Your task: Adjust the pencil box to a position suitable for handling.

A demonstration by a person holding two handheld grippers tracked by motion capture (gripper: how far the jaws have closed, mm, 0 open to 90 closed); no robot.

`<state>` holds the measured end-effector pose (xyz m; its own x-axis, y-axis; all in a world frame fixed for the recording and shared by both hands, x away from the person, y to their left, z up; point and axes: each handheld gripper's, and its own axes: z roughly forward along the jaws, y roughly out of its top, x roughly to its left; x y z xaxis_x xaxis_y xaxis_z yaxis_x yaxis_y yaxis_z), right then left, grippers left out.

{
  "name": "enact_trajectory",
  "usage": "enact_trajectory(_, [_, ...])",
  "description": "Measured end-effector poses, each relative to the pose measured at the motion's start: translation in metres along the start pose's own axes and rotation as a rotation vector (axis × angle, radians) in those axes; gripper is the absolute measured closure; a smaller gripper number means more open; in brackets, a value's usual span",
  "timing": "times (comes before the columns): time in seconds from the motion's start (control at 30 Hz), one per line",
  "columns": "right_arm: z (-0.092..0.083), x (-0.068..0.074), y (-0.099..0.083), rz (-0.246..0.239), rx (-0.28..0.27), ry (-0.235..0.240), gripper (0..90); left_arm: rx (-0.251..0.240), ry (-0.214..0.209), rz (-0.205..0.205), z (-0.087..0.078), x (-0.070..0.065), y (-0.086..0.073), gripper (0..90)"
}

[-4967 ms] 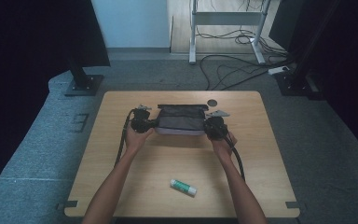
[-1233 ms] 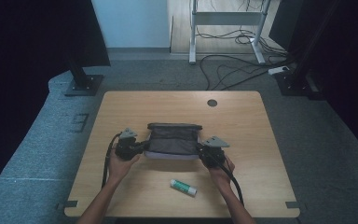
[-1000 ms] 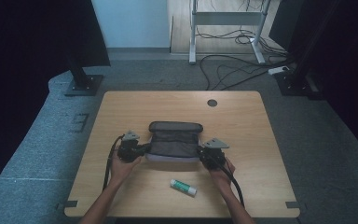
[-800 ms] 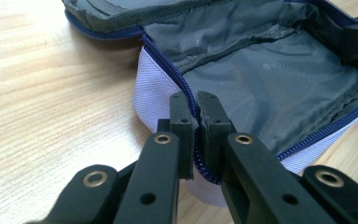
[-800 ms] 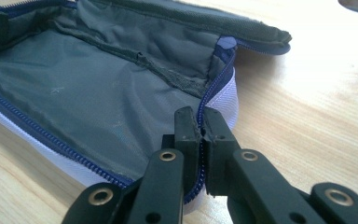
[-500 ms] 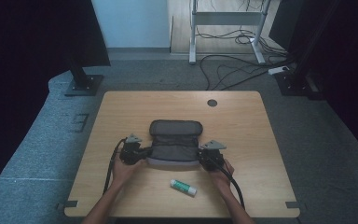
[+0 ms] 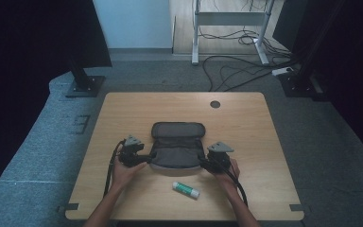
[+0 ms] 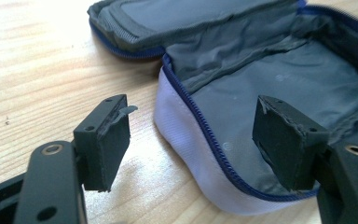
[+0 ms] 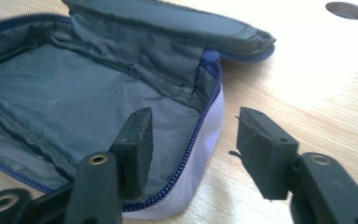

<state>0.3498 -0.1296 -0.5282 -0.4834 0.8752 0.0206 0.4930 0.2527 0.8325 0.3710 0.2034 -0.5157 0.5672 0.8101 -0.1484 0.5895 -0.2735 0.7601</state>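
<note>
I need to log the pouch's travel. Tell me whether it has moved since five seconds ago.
Yes. The pouch has come toward the person, away from the round hole near the table's far edge, and now lies close to the glue stick.

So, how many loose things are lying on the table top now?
2. An open grey pouch lies at the middle of the table, between the two grippers. A small white and green tube lies nearer the person. Something small may be hidden behind the pouch.
</note>
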Motion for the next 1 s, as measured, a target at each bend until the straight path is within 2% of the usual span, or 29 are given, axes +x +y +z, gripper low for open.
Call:
enact_trajectory(0.13, [-0.012,-0.003,0.003,0.019,-0.049,0.024,41.2,-0.012,-0.026,-0.001,-0.008,-0.001,-0.002,28.6])
enact_trajectory(0.3, [-0.021,-0.002,0.004,0.005,-0.069,0.060,39.0,-0.015,-0.044,-0.021,-0.017,0.000,-0.008,29.2])
enact_trajectory(0.47, [-0.031,0.002,0.005,-0.013,-0.073,0.096,38.6,-0.011,-0.052,-0.023,-0.025,0.001,-0.015,29.7])
enact_trajectory(0.67, [-0.042,0.009,0.001,-0.041,-0.069,0.189,39.7,-0.014,-0.052,-0.005,-0.036,0.001,-0.022,29.6])
enact_trajectory(0.77, [-0.047,0.011,-0.001,-0.038,-0.073,0.217,40.3,-0.014,-0.048,0.011,-0.041,-0.003,-0.024,30.3])
enact_trajectory(0.87, [-0.052,0.013,-0.006,-0.047,-0.069,0.241,40.6,-0.013,-0.057,-0.002,-0.044,-0.006,-0.028,30.4])
enact_trajectory(1.0, [-0.059,0.016,-0.013,-0.062,-0.063,0.269,41.3,0.013,-0.051,-0.017,-0.044,-0.005,-0.036,30.5])
